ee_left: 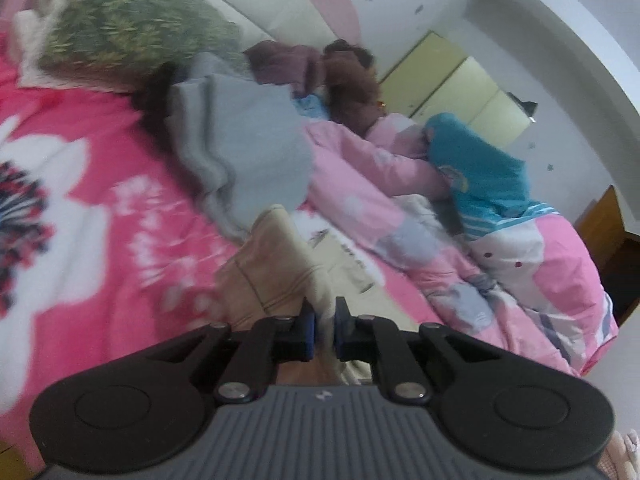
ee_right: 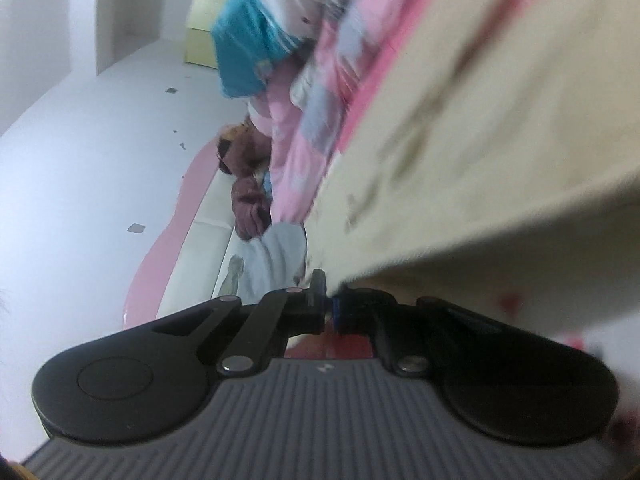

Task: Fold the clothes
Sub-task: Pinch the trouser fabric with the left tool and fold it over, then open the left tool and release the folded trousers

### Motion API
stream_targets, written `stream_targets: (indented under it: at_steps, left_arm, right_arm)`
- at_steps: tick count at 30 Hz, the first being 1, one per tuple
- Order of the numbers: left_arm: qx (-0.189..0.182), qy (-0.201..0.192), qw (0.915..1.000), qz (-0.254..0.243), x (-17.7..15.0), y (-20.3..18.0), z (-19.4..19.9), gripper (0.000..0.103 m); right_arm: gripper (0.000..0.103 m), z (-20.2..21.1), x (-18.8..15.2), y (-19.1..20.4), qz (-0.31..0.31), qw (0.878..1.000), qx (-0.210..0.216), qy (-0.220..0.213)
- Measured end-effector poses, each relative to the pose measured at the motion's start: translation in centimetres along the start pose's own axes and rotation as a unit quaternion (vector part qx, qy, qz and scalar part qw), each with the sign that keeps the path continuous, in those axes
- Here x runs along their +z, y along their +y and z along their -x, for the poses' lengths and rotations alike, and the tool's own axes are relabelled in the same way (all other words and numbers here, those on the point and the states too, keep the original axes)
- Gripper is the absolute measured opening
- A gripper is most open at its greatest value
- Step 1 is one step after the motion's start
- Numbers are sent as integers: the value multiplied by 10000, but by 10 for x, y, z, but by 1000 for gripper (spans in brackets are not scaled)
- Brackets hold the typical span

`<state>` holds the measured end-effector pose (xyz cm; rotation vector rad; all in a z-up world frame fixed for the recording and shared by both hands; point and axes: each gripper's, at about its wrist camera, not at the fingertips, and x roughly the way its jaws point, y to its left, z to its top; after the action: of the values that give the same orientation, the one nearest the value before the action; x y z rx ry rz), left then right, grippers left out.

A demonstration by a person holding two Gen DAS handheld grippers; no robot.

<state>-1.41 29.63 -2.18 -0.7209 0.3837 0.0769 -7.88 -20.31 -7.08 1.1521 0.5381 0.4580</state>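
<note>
A cream-beige garment (ee_left: 280, 268) hangs bunched over the pink flowered bed sheet (ee_left: 100, 200). My left gripper (ee_left: 325, 320) is shut on a fold of it, the cloth pinched between the blue pads. In the tilted right wrist view the same garment (ee_right: 480, 140) spreads wide and blurred across the upper right. My right gripper (ee_right: 329, 300) is shut on its edge.
A heap of clothes lies at the back of the bed: a grey garment (ee_left: 240, 144), a pink quilt (ee_left: 400, 200), a teal top (ee_left: 480, 176), a brown piece (ee_left: 352, 84). A green patterned pillow (ee_left: 128, 28) lies at the headboard. A wooden cabinet (ee_left: 600, 224) stands right.
</note>
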Motion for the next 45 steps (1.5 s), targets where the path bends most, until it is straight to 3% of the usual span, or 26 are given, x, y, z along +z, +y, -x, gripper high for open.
stream_targets:
  at_steps: [9, 15, 21, 25, 26, 28, 29, 31, 33, 36, 40, 43, 45]
  left_arm:
    - [87, 200, 9985, -497, 21, -59, -104, 9]
    - [620, 515, 9936, -793, 10, -69, -182, 9]
    - [815, 603, 9913, -845, -5, -64, -220, 11]
    - [741, 576, 9922, -815, -7, -60, -228, 18]
    - [674, 608, 9931, -744, -5, -59, -228, 24]
    - [421, 682, 9956, -481, 2, -54, -226, 46]
    - [329, 687, 9964, -361, 5, -53, -222, 59]
    - [200, 548, 9981, -214, 10, -54, -209, 68]
    - [163, 390, 9988, -252, 14, -60, -190, 82]
    - [189, 342, 9987, -339, 19, -65, -160, 88]
    - [244, 687, 9972, -194, 21, -51, -120, 88]
    - [278, 876, 9958, -55, 15, -33, -95, 88]
    - [279, 999, 9946, 38, 8, -23, -88, 88]
  right_arm:
    - [2, -53, 89, 15, 615, 9971, 14, -453]
    - [2, -103, 133, -13, 502, 9977, -238, -388]
    - [2, -145, 161, -53, 294, 9977, -596, -152]
    - [3, -164, 170, -71, 313, 9961, -811, 115]
    - [3, -167, 173, -76, 194, 9959, -854, 210]
    - [4, -168, 178, -82, -72, 9970, -691, 341]
    - [10, -168, 180, -85, -204, 9972, -590, 402]
    - [26, -166, 184, -89, -494, 9973, -320, 435]
    - [50, -158, 186, -90, -781, 9966, 41, 273]
    - [60, -134, 182, -82, -983, 9940, 477, -39]
    - [66, -89, 161, -60, -884, 9933, 728, -121]
    - [69, -47, 132, -47, -631, 9969, 469, -92]
    - [69, -23, 106, -40, -436, 9990, 26, -4]
